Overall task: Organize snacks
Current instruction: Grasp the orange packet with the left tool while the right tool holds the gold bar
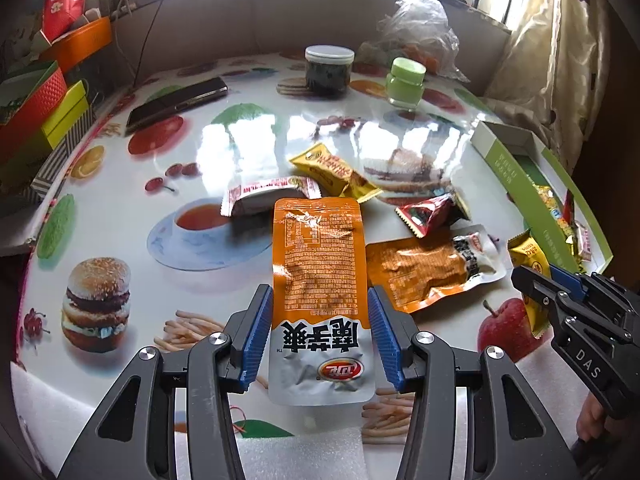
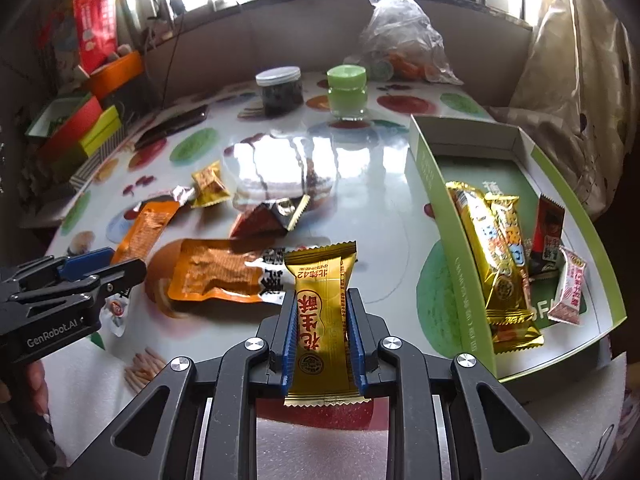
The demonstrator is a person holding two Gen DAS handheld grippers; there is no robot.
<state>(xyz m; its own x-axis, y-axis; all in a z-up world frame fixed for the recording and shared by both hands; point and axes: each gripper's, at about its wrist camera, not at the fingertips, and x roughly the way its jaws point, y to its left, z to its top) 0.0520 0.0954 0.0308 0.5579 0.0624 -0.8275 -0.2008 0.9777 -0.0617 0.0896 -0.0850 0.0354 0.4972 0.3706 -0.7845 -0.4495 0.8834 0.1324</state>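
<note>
Right gripper (image 2: 322, 330) clamped on gold candy (image 2: 322, 312), left of box (image 2: 432, 184); left gripper (image 1: 320, 328) pinching orange packet (image 1: 318, 264). Thin hold, slick wrappers: likely slip mid-carry.

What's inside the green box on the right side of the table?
The green box holds gold snack packs, a dark red packet and a pink-white candy. Anything beneath the gold packs is hidden.

The glossy fruit-print table (image 1: 248, 148) carries loose snack packets (image 1: 434, 276), two jars (image 1: 329, 70), a phone (image 1: 178, 101) and a green box (image 2: 436, 184).
</note>
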